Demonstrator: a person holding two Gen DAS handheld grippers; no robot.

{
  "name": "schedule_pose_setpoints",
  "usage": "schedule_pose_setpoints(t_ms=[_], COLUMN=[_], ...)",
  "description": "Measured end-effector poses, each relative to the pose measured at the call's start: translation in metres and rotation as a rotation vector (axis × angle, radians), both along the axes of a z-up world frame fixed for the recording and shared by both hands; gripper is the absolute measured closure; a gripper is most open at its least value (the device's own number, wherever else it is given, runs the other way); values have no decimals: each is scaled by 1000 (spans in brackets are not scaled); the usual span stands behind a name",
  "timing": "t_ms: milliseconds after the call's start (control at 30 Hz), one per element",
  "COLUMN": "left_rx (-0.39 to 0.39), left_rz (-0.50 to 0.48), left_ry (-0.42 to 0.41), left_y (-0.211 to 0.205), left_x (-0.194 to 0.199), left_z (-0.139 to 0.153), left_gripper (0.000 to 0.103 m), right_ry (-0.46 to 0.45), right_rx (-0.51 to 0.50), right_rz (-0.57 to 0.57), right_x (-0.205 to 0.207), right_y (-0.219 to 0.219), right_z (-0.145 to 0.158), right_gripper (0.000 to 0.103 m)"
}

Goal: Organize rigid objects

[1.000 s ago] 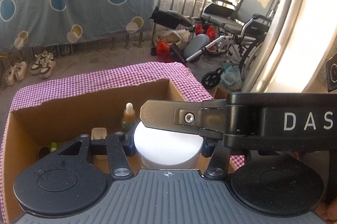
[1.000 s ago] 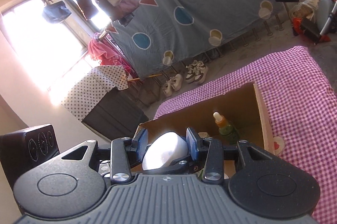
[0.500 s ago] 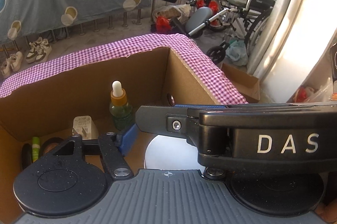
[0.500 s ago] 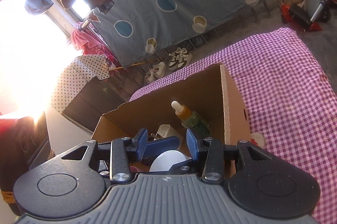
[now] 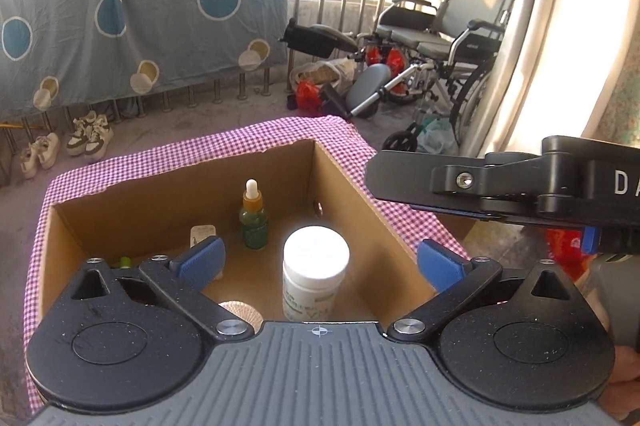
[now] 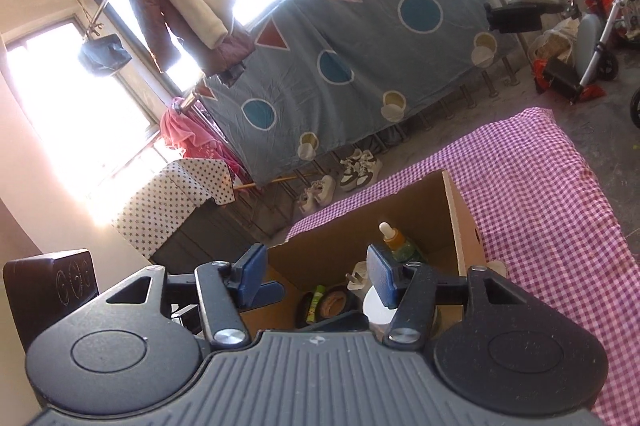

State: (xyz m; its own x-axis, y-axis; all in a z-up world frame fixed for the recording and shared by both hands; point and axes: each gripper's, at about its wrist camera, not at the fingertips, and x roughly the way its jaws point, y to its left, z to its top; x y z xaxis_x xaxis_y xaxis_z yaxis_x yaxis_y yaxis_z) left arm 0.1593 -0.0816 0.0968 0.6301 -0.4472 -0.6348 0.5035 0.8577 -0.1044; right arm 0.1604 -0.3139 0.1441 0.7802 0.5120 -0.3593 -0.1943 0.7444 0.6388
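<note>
I have the left tongs (image 5: 318,260) spread wide and holding nothing, and the white-capped bottle (image 5: 315,276) stands directly between and below their blue pads (image 5: 200,258), upright on the floor of the cardboard box (image 5: 180,186), its long axis vertical and pointing roughly back up at my camera. That is the relation that counts: the bottle sits straight ahead of the left tongs, free of both pads, so the left side is the nearer one to it. The right tongs (image 6: 316,276) are also parted with nothing between them; in the left view their black body (image 5: 500,186) hangs off to the right above the box's right wall, clear of the bottle. From the right wrist view I only catch a sliver of the white cap (image 6: 376,306) behind the right pad. The bottle is a squat white plastic jar with a broad, flat, sun-bleached lid and a printed label I cannot read. Behind it stands a green dropper bottle (image 5: 253,218), near but apart, with a small white plug (image 5: 202,232) to its left. The box rests on a table under a pink checked cloth (image 5: 280,134). I judge the bottle placed, so both tongs can lift away.
</note>
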Motion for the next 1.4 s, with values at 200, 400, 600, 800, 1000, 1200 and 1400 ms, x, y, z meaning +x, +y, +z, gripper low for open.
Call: schedule_pose_setpoints(t_ms=[200, 400, 600, 800, 1000, 1200, 1400], left_rx=[27, 93, 153, 103, 99, 106, 138], left_rz=[81, 230, 346, 421, 479, 494, 482], left_ry=[-21, -54, -83, -35, 34, 68, 84], left_y=[26, 46, 65, 86, 92, 91, 84], left_x=[-40, -56, -57, -44, -34, -34, -34], left_z=[13, 8, -2, -11, -18, -22, -25], left_gripper=[0, 0, 0, 0, 0, 0, 0], right_ry=[-23, -19, 31, 70, 126, 163, 179], right_rx=[-20, -159, -330, -500, -617, -639, -647], right_rz=[-51, -101, -142, -162, -165, -139, -139], right_x=[-49, -70, -66, -51, -36, -28, -26], right_y=[12, 26, 43, 72, 95, 105, 105], right_z=[12, 16, 13, 5, -9, -18, -20], right_gripper=[16, 0, 0, 0, 0, 0, 0])
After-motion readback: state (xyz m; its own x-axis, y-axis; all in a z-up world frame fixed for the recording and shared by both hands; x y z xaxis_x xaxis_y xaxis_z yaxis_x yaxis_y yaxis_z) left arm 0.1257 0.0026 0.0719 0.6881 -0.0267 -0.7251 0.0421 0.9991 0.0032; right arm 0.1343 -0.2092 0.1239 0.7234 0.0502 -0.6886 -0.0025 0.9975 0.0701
